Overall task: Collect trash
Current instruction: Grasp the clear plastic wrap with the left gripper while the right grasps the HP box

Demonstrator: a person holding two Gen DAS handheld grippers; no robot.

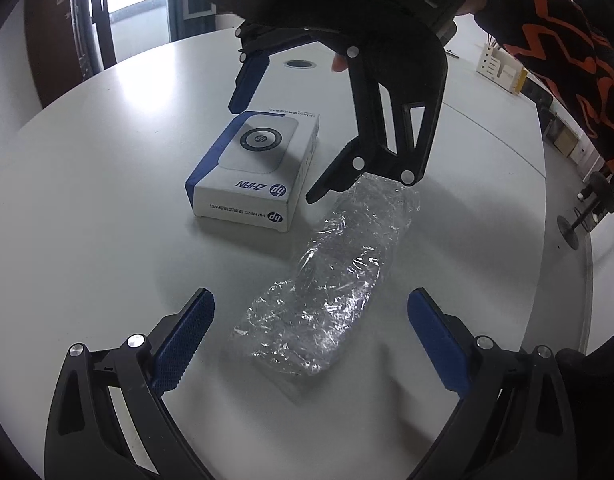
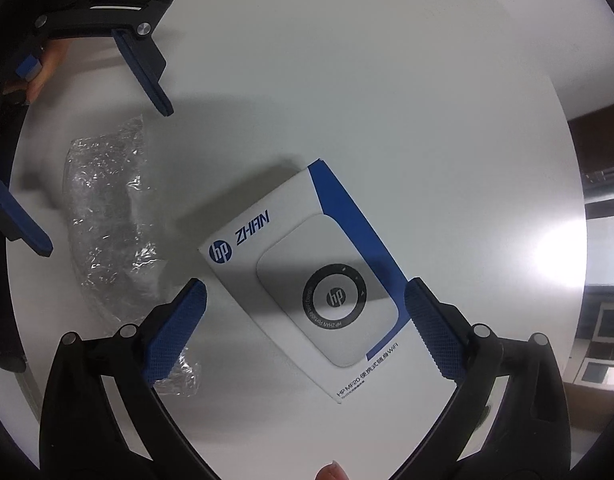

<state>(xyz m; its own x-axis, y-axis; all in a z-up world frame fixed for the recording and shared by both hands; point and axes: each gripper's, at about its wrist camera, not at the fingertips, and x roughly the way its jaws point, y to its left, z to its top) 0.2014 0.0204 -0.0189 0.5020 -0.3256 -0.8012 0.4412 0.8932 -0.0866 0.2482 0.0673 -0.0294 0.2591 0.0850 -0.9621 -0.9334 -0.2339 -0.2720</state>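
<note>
A crumpled clear plastic wrap (image 1: 331, 280) lies on the round white table (image 1: 87, 208), next to a white and blue HP box (image 1: 255, 168). My left gripper (image 1: 311, 332) is open, its fingers on either side of the near end of the wrap, just above the table. My right gripper (image 2: 303, 328) is open and hovers over the HP box (image 2: 315, 276), its fingers straddling the box's near end. The right gripper (image 1: 275, 152) also shows in the left wrist view, above the box. The wrap (image 2: 107, 216) and the left gripper (image 2: 107, 176) show at the left of the right wrist view.
A round cable hole (image 1: 301, 64) sits at the table's far side. A chair base (image 1: 587, 208) stands on the floor beyond the right table edge. Shelves with boxes (image 1: 503, 68) are at the back right. A dark door (image 1: 55, 40) is at the back left.
</note>
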